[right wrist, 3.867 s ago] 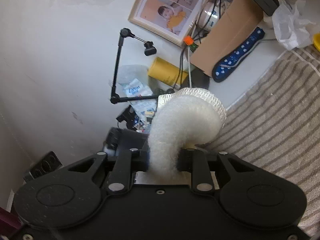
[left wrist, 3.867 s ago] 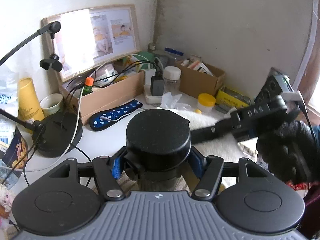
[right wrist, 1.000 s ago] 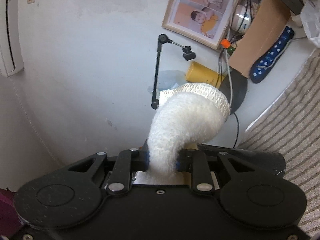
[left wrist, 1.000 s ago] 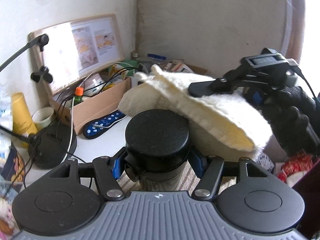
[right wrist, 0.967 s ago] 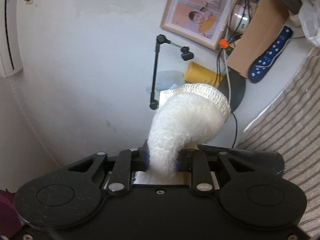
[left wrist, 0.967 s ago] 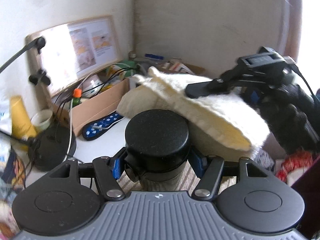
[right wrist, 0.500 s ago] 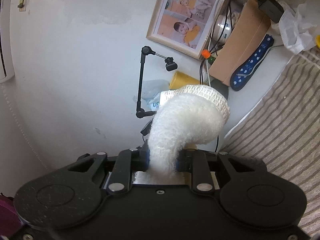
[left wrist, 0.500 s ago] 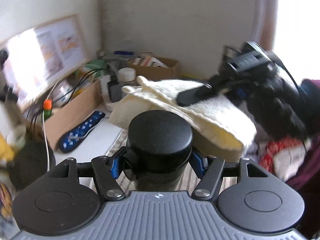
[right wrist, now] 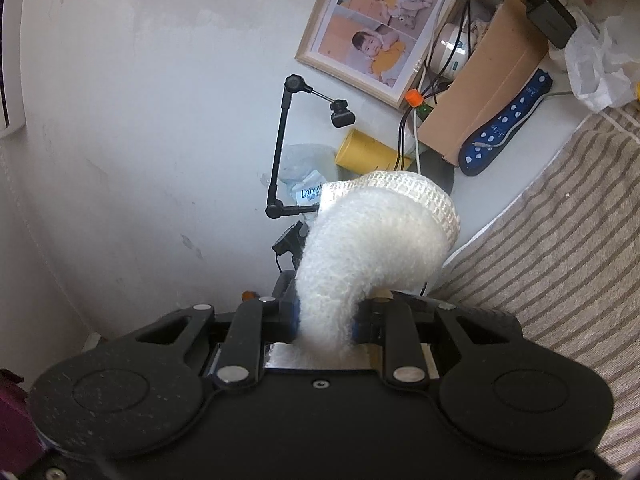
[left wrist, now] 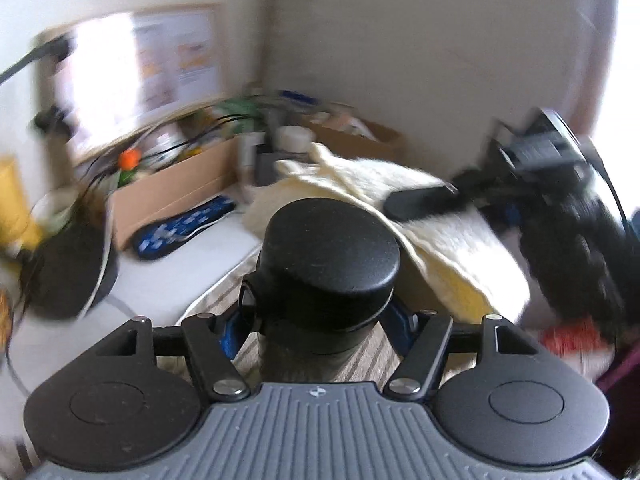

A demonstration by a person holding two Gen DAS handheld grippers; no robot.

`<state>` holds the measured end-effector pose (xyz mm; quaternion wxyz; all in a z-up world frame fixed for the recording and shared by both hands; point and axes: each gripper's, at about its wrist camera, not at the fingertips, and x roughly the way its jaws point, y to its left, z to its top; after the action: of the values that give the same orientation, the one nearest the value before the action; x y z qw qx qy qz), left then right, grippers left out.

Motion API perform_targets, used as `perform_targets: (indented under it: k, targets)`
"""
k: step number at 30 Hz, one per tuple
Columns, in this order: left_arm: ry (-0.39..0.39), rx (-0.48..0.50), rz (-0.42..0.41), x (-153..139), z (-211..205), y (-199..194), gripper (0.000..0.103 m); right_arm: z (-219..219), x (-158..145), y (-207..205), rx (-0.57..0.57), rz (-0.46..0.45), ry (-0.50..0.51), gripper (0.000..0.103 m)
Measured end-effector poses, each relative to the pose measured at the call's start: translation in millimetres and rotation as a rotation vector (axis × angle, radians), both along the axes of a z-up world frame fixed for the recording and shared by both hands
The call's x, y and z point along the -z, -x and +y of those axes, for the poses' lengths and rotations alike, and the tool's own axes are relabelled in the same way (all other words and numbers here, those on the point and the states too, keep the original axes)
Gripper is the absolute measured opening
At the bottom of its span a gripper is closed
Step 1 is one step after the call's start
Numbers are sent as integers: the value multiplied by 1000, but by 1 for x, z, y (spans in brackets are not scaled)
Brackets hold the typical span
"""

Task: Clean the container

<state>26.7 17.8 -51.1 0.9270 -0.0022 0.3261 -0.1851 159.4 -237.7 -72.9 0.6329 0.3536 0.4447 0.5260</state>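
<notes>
Left gripper [left wrist: 316, 316] clamps black-lidded container [left wrist: 328, 264], grip slightly eased; right gripper [right wrist: 326, 320] pinching fluffy cloth [right wrist: 372, 248], now swung nearer lid; wiping imminent, judged

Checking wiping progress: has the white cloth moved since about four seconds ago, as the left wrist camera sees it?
Yes. The white cloth, shut in the right gripper, now hangs raised beside the black lid, hiding the cardboard box behind it.

Black-lidded container [left wrist: 332, 256] upright between jaws; fluffy white cloth [right wrist: 360, 256] pinched, apparently draping beside it.

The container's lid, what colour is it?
Black, a matte lid; the left wrist view shows it best.
</notes>
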Motion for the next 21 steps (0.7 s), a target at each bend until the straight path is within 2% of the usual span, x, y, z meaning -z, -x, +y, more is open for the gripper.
perform_targets:
  k: [3,5,8,12,15,19,20,21]
  targets:
    - [-43,173,-5,-2,0,-8,67,-7,1,-1,8,6,-2,22]
    - [-66,191,-1,-4,-2,-14,69,-12,2,-1,17,6,6,22]
    - [-70,106,11,-5,-5,-19,70,-17,2,-1,35,5,11,22]
    - [39,-24,38,-2,-3,-9,70,-17,1,-1,47,-4,9,22]
    - [74,-105,20,-2,-6,-1,70,-13,0,-1,34,-14,11,22]
    - [46,-142,-10,-4,-11,1,70,-10,-1,1,12,-22,14,22]
    - [24,-139,-12,-4,-12,0,65,-10,-3,1,8,-28,17,22]
    - [9,-135,-13,-5,-12,0,64,-10,-4,1,4,-35,19,22]
